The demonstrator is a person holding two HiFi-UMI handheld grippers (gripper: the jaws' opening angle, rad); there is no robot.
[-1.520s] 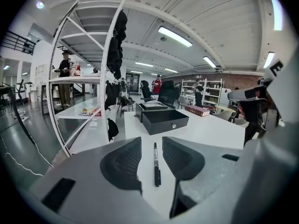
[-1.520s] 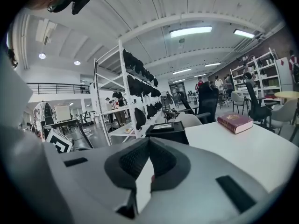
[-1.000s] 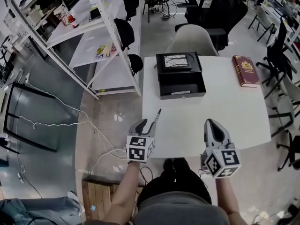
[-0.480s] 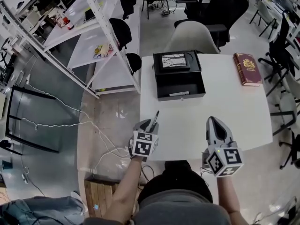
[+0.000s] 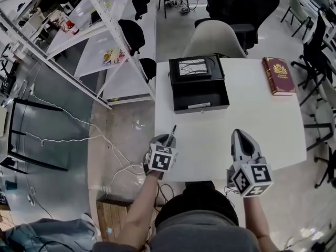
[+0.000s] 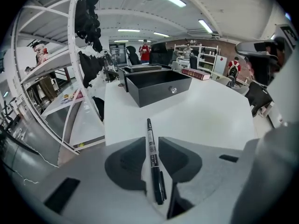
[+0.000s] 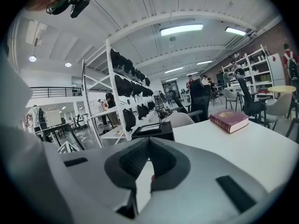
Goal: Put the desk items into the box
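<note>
Jaws of L gripper [image 5: 166,139], just closing round the pen [image 6: 150,134] w/o pinching yet, shd squeeze its middle; R gripper [image 7: 148,141] has tips pressed together.

Large open-plan office or lab workspace: a white table [image 5: 262,130] at centre, black office chairs [image 5: 247,9] along the top edge, tall white shelving racks [image 5: 100,46] at upper left, loose cables [image 5: 68,140] across the grey floor [image 5: 52,193] at left, strip lights [image 7: 181,30] on the ceiling

Print on the pen [image 6: 150,143] is too small to read, likewise the title on the book [image 5: 279,75]; something small in the box [image 5: 202,93] is unidentifiable.
</note>
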